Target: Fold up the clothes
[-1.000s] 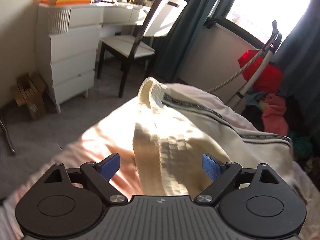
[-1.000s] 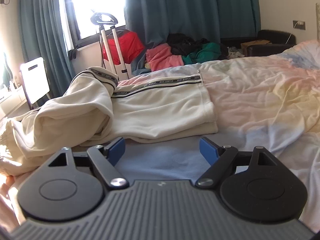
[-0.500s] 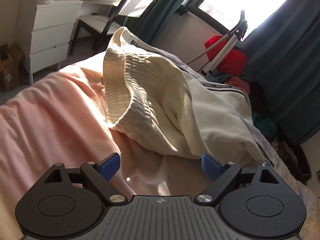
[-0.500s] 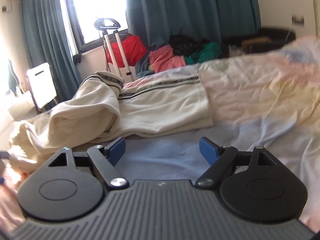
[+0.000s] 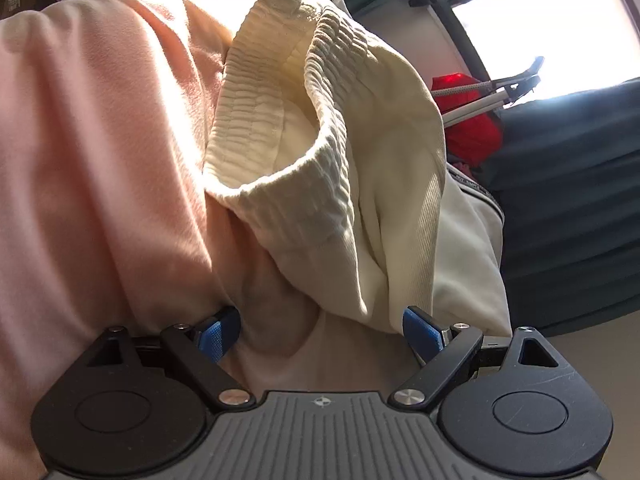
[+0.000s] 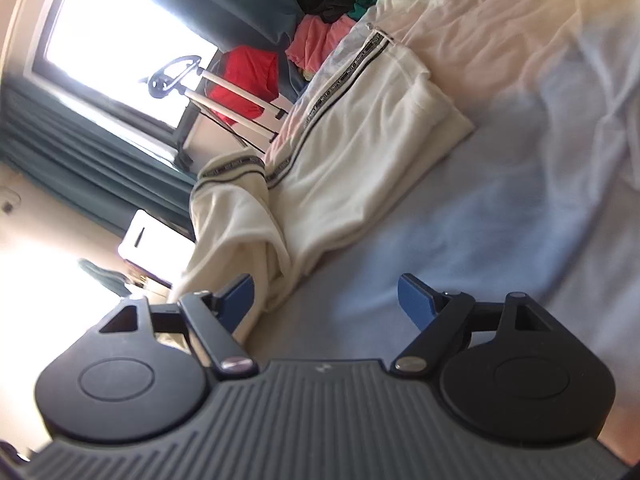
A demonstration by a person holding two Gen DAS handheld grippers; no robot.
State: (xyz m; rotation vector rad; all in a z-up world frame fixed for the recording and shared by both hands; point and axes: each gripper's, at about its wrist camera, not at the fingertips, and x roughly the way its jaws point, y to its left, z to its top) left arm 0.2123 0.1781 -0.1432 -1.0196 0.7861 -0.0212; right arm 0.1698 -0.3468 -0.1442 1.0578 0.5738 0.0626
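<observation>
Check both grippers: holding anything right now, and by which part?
Nothing is held. The left gripper is open over the bedsheet, short of the cream trousers. The right gripper is open too, jaws empty.

The trousers (image 6: 360, 140) lie on the bed (image 6: 500, 208). Their waistband (image 5: 280, 120) is just before the left gripper (image 5: 320, 330). A clothes pile (image 6: 320, 28) lies behind the bed.
</observation>
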